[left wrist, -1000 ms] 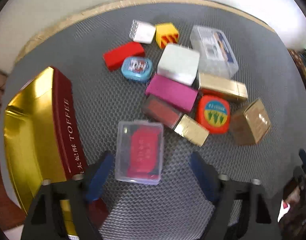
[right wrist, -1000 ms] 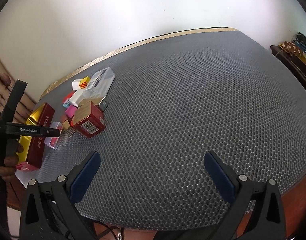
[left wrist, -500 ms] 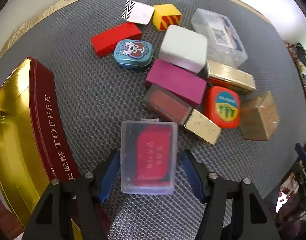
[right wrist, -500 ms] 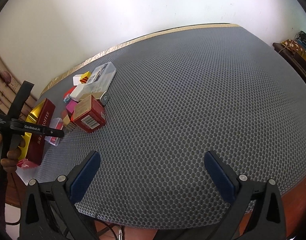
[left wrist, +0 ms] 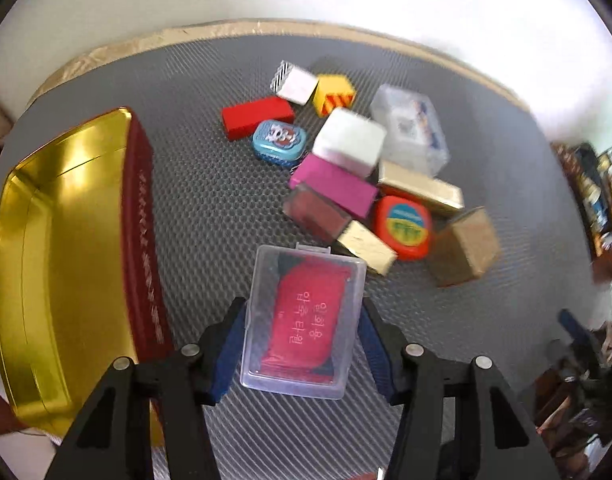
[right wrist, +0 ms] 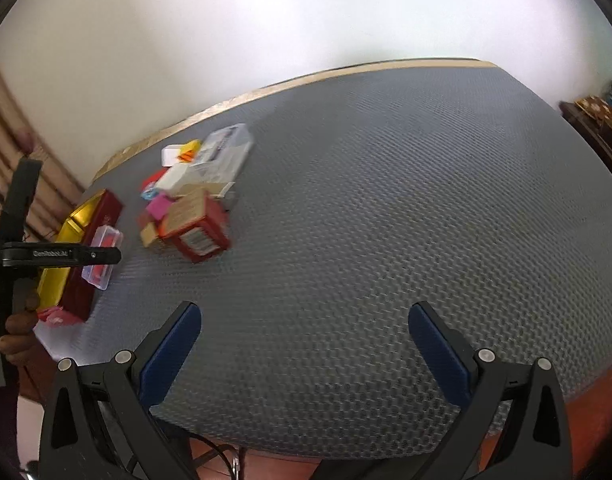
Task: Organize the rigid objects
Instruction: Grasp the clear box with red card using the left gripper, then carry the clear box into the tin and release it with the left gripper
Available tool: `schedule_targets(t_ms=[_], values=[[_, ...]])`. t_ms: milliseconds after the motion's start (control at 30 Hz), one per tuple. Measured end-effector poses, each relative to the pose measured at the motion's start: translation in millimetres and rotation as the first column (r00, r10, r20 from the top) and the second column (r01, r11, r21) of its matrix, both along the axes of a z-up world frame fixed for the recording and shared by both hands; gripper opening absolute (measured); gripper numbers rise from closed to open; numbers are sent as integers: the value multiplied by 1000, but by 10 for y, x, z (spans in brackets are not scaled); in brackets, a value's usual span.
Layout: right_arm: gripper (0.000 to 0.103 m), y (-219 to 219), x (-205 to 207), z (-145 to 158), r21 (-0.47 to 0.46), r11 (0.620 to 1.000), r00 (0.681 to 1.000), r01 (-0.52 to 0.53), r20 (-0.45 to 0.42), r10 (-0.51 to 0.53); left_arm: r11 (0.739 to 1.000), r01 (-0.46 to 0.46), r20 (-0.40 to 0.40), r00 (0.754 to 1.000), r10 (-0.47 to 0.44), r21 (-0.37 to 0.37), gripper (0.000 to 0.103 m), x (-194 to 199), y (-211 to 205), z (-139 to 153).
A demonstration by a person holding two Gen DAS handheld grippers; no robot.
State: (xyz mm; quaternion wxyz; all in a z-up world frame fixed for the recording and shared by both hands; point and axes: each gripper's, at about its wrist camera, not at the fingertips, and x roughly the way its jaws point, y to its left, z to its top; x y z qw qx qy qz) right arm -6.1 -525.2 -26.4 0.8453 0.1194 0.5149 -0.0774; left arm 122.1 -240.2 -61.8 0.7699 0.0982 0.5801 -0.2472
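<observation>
A clear plastic case (left wrist: 302, 320) with a red card inside lies on the grey mat between the fingers of my left gripper (left wrist: 302, 309). The jaws are closing, and both blue pads (left wrist: 230, 346) touch the case's long sides. From the right wrist view the same case (right wrist: 102, 256) sits beside the red wall of the open gold tin (right wrist: 106, 216). That tin (left wrist: 142, 240) stands just left of the case. My right gripper (right wrist: 304, 340) hangs open over bare mat, far from the pile, with nothing between its fingers.
Beyond the case lies a pile: red block (left wrist: 258, 116), blue tin (left wrist: 280, 144), white box (left wrist: 350, 140), magenta box (left wrist: 334, 186), gold bar (left wrist: 366, 248), orange tin (left wrist: 404, 226), cardboard box (left wrist: 464, 246), clear box (left wrist: 410, 132). A hand (right wrist: 14, 332) grips the left tool.
My left gripper came forward around the clear case and its fingers narrowed from wide apart to touching the case's sides. The right gripper stayed put.
</observation>
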Motion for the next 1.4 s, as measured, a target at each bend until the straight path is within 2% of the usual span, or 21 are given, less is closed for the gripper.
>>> schedule_targets(t_ms=[167,267,600,667,767,800,900,967,1033,1233,1400], values=[[103,243,179,135,-32,993,991,-114,61,116,996,-63,34,997,65,-64,56,-413,262,138],[103,387,368,183,-18,985,981,-174,83,174,992,-100,49,993,104,-77,56,-389,333,314],[103,808,871,-87,-109,956,962,-271,5,273,976,-201,93,974,208,-82,56,-280,822,548],[100,834,937,-165,-111,953,959,-282,-14,282,972,-221,91,969,229,-84,56,-221,914,555],[89,851,1007,-257,-123,948,956,-294,-39,291,967,-245,90,964,251,-77,56,-148,1018,540],[82,846,1035,-288,-119,948,955,-295,-49,292,966,-249,86,963,255,-75,56,-129,1041,529],[81,836,1119,-368,-118,949,955,-292,-77,285,963,-262,81,960,267,-65,56,-60,1097,503],[73,838,1149,-404,-111,949,955,-294,-86,285,962,-267,74,960,271,-62,56,-17,1125,485],[42,842,1183,-455,-113,946,951,-302,-109,291,959,-276,68,958,280,-57,56,26,1149,449],[42,787,1112,-398,-102,947,951,-303,-87,295,954,-298,52,953,300,-43,56,170,1230,375],[42,744,951,-150,-93,953,957,-290,-14,290,941,-337,62,940,337,-8,56,444,1344,331]])
